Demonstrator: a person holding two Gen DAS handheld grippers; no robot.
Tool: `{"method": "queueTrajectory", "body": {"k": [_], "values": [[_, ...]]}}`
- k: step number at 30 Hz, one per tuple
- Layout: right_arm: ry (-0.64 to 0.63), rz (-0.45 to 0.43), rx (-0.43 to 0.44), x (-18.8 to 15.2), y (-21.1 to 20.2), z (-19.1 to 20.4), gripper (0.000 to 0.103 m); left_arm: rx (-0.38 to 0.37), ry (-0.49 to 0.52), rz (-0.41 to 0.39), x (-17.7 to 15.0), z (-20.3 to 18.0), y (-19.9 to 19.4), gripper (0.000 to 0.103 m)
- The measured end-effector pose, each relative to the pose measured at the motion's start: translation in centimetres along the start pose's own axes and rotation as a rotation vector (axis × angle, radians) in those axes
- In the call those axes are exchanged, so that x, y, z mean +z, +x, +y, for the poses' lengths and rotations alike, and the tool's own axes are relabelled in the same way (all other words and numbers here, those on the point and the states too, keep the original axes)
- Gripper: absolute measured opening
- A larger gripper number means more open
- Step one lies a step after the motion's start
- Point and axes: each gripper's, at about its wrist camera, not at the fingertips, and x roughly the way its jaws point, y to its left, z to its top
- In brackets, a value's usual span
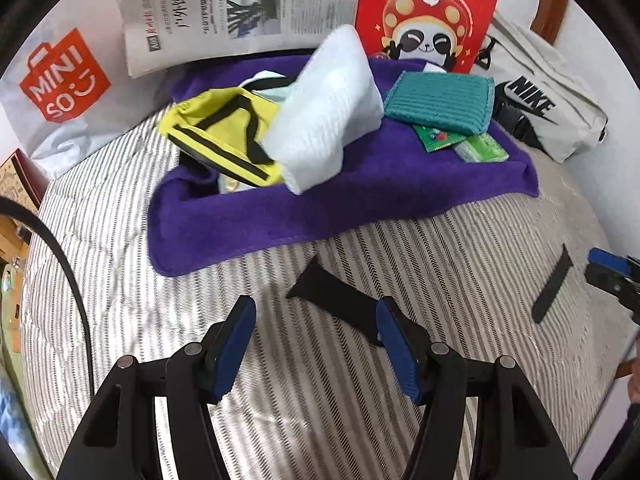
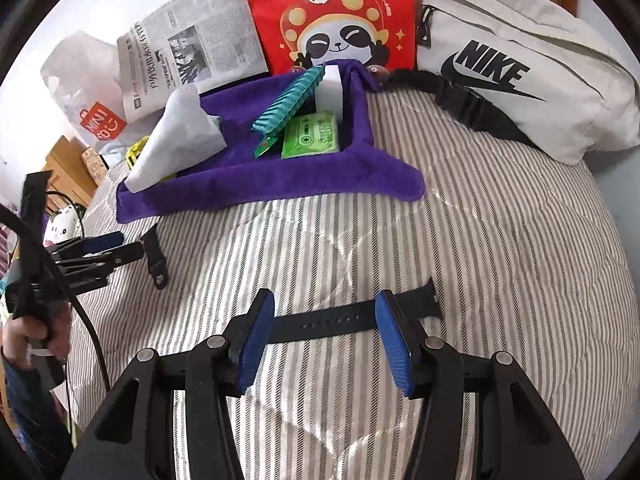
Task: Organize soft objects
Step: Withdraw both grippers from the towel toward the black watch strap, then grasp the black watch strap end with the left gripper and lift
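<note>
While both grippers hang over the striped bedding (image 1: 400,420), neither holds anything. Left gripper (image 1: 316,320), bottom centre of its view, stands partly open with a short strap (image 1: 332,292) just past its pads. Right gripper (image 2: 326,312), bottom centre of its view, stands partly open astride a long strap (image 2: 332,322), pads apart from it. Purple towel (image 2: 280,184), upper centre, carries a white cloth (image 2: 176,136), teal pad (image 2: 288,100) and green packet (image 2: 312,136).

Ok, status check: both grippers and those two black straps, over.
Left gripper open above short strap, not gripping. Right gripper open, straddling long strap flat on striped quilt. Nothing in the way; purple towel pile lies beyond.
</note>
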Motion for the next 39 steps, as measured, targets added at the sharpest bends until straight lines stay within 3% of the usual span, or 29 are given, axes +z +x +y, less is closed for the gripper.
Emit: {"method": "queueTrajectory", "body": {"k": [13, 16, 20, 25, 34, 39], "values": [[0.001, 0.011, 0.005, -0.4, 0.9, 0.2, 0.052, 0.102, -0.009, 0.034, 1.1, -2.3, 3.1, 0.064], [0.014, 0.010, 0.008, -0.5, 1.2, -0.1, 0.052, 0.112, 0.007, 0.040, 0.8, -2.4, 3.0, 0.072], [0.014, 0.009, 0.012, -0.7, 1.1, -0.1, 0.052, 0.150, 0.057, 0.046, -0.5, -1.2, 2.3, 0.077], [0.001, 0.003, 0.026, -0.7, 1.0, 0.5, 0.052, 0.163, 0.030, 0.063, -1.9, 0.8, 1.4, 0.076], [-0.035, 0.009, 0.041, -0.6, 1.2, 1.7, 0.052, 0.163, 0.035, 0.068, -3.6, 0.5, 0.9, 0.077], [-0.048, 0.016, 0.049, -0.7, 1.5, 2.3, 0.052, 0.169, -0.039, 0.078, -4.6, 3.4, 0.1, 0.077]]}}
